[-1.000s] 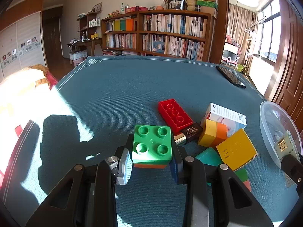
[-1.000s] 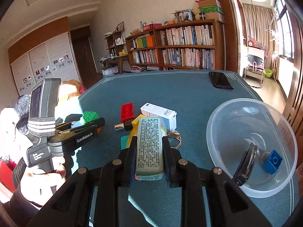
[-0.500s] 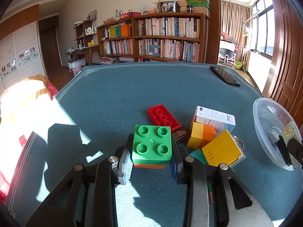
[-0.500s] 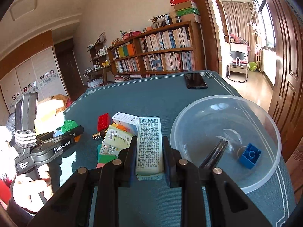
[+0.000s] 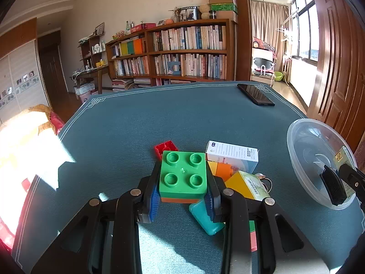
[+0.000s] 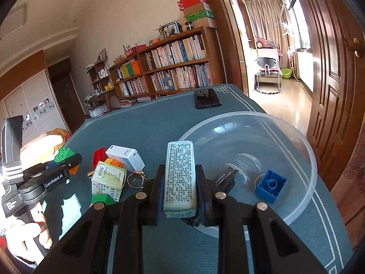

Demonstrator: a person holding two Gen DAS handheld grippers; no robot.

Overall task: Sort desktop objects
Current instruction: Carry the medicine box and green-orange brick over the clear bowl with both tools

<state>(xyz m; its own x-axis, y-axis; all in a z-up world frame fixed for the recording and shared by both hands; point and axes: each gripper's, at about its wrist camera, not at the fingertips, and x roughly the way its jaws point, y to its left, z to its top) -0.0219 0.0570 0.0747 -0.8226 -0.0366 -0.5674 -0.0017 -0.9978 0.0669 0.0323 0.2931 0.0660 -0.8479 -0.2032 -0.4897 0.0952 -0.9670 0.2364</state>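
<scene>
Both tongs grip: left green block, right box

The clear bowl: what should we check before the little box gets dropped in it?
1. Right gripper squeezes the small printed box firmly: ok.
2. Box is over the clear plastic bowl: it overlaps the near rim in this view, but cannot tell.
3. Room in the bowl: only a blue brick and a dark object inside: ok.
4. Left gripper holds the green brick away from the bowl: ok.
5. Phone lies far from the drop: ok.
</scene>
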